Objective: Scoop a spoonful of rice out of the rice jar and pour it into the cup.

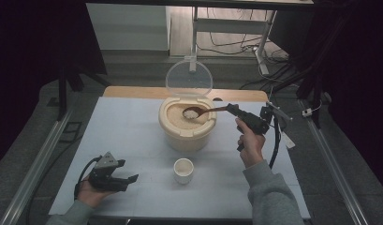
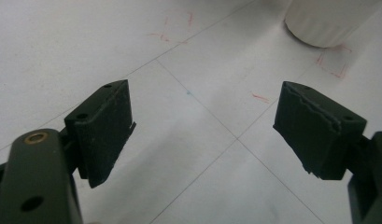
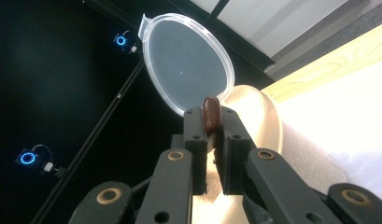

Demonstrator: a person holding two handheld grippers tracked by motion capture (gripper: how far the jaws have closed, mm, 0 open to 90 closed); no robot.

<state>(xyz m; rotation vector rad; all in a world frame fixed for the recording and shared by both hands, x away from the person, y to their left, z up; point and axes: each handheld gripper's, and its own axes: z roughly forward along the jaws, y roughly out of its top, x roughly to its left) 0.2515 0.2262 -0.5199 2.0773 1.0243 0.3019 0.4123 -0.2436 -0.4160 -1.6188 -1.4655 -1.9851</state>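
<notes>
**A full spoon of rice, and a small cup to hit**

The right gripper (image 1: pixel 233 110) has its jaws squeezed tight on the handle of a brown spoon (image 1: pixel 201 111). In the right gripper view you can see the end of the spoon handle (image 3: pixel 210 113) pinched between the two black jaws. The bowl of the spoon sits over the big tub (image 1: pixel 187 136), just above the rice, and it carries a little heap of white rice (image 1: pixel 190 112).

The spoon has to travel from the tub to the small white cup (image 1: pixel 183 170), I think. That is where things could go wrong. The heap is piled high, so a tilt or a quick jerk could shake grains onto the white table (image 1: pixel 128 140). The spoon is held only at the far end of its thin handle, so it could twist in the jaws and tip the rice out early. The cup has a small mouth, so some rice could miss it. The spoon or the arm could also bump the cup and knock it over, because nothing is holding it.

The left gripper (image 1: pixel 115 178) rests low on the table, well apart from the cup, with its jaws spread wide and nothing between them.

The tub is nearly full of rice. Its clear round lid (image 1: pixel 188 78) stands up at the back, wide open. The cup stands upright in front of the tub. Its inside looks pale, and I cannot tell if any rice is in it yet.
</notes>
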